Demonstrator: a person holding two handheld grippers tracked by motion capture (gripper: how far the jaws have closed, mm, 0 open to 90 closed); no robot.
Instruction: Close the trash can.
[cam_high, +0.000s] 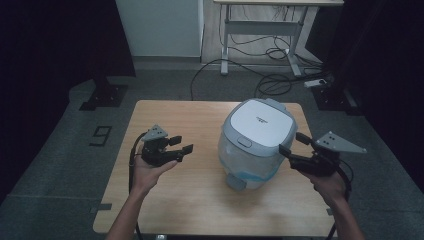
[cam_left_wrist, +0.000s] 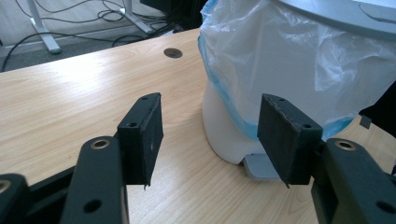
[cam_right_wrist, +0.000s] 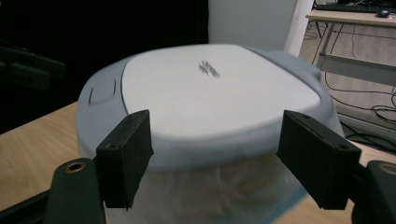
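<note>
A white pedal bin (cam_high: 250, 150) with a grey and white lid (cam_high: 260, 122) stands on the wooden table (cam_high: 165, 200), right of the middle. A clear plastic liner (cam_left_wrist: 289, 56) with a blue edge hangs out under the lid, which is down. My left gripper (cam_high: 184, 144) hovers left of the bin, open and empty; in the left gripper view, its jaws (cam_left_wrist: 212, 116) point at the bin's lower body and pedal (cam_left_wrist: 259, 167). My right gripper (cam_high: 291, 143) is at the bin's right side at lid height, open, its jaws (cam_right_wrist: 217, 135) apart from the lid's (cam_right_wrist: 219, 93) edge.
A round cable hole (cam_left_wrist: 173, 52) sits in the tabletop behind the bin. Beyond the table stand a desk frame (cam_high: 260, 30) with loose cables (cam_high: 270, 80) on the floor, and black stand bases (cam_high: 105, 95) at both sides. Bare tabletop lies in front and to the left.
</note>
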